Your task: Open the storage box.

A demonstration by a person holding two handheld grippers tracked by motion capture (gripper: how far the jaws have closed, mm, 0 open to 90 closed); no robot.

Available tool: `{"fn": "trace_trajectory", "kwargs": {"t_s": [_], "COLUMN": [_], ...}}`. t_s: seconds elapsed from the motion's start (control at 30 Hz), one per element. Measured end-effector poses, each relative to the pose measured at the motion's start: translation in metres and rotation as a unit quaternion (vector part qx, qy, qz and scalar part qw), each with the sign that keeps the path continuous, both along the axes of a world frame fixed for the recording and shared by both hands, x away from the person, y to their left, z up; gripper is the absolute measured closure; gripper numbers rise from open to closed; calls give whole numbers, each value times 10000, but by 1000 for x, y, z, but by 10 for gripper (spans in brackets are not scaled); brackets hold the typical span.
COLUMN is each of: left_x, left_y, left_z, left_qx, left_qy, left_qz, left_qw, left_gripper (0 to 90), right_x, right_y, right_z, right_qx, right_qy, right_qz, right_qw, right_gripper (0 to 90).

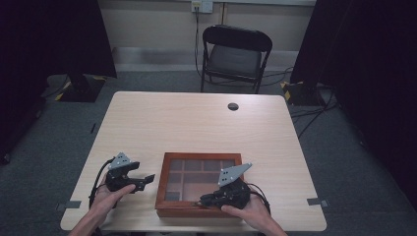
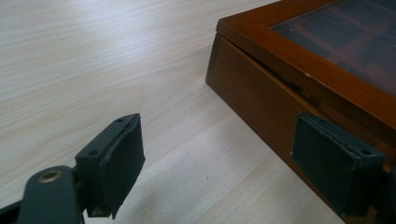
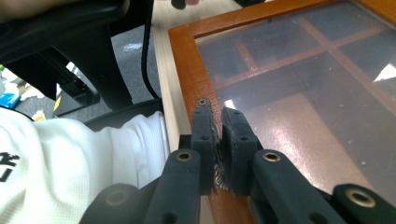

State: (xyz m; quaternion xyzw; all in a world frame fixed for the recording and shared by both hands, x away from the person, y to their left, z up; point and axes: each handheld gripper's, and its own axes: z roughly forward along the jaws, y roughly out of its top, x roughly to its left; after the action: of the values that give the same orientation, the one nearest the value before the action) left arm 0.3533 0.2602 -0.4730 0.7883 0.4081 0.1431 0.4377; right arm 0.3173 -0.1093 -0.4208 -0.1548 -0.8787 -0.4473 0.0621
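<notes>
The right gripper point(image 3: 218, 140), fingers together, rests on the near edge of the brown glass-lidded wooden box point(image 1: 169, 164); the left gripper point(image 2: 217, 156), fingers apart, hovers just left of it above the pale wooden bench point(image 1: 196, 123).

left gripper point(image 1: 142, 180): my body matte black, grey three-cornered plate on top, black cable looping behind | pads point(image 2: 122, 161): dark foam rectangles (edges fraying), small screw holes in the backing | right gripper point(image 3: 217, 135): black arms, brass-ringed pivots | sleeve point(image 3: 70, 161): white, black lettering at the cuff edge
</notes>
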Motion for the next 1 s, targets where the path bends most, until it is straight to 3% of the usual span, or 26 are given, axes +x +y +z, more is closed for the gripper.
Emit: {"fn": "trace_trajectory", "kwargs": {"t_s": [0.23, 0.4, 0.57, 0.6, 0.67, 0.7, 0.73, 0.77, 0.8, 0.83, 0.87, 0.93, 1.0], "left_x": [-3, -13, -15, -15, -16, -16, -17, -17, -17, -17, -17, -14, -13], "left_y": [-2, -6, -11, -11, -12, -12, -12, -12, -17, -12, -12, -12, -12], "left_z": [2, 2, 5, 4, 3, 4, 7, 7, 6, 0, -2, -2, -1], "left_qx": [-64, -11, -32, 34, 146, 9, -67, -67, 373, 264, 129, 78, 79], "left_qy": [-13, -10, -106, -131, -107, -56, -294, -294, -378, -31, 16, 32, -1], "left_qz": [-156, -590, -793, -823, -859, -880, -599, -599, -458, -988, -921, -783, -826], "left_qw": [9999, 9983, 9968, 9965, 9961, 9961, 9977, 9977, 9975, 9947, 9957, 9969, 9965], "left_gripper": [164, 160, 168, 163, 176, 162, 178, 165, 149, 195, 201, 178, 171], "right_x": [2, 1, 3, 2, 2, 5, 6, 6, 8, 9, 11, 12, 8], "right_y": [0, 0, 0, 0, -2, -6, -6, -6, -7, -8, -10, -10, -2], "right_z": [9, 9, 14, 17, 20, 32, 35, 35, 37, 38, 38, 38, 27], "right_qx": [29, 1, 22, 16, 85, 175, 167, 167, 104, 158, 262, 246, -28], "right_qy": [-72, -85, -67, -127, -163, -250, -286, -286, -395, -446, -417, -411, -343], "right_qz": [37, -3, 18, -1, -52, -79, -59, -59, -64, -155, -176, -103, 44], "right_qw": [10000, 10000, 10000, 9999, 9998, 9995, 9994, 9994, 9991, 9988, 9986, 9988, 9994], "right_gripper": [843, 843, 843, 900, 900, 900, 900, 900, 900, 900, 900, 900, 825]}}
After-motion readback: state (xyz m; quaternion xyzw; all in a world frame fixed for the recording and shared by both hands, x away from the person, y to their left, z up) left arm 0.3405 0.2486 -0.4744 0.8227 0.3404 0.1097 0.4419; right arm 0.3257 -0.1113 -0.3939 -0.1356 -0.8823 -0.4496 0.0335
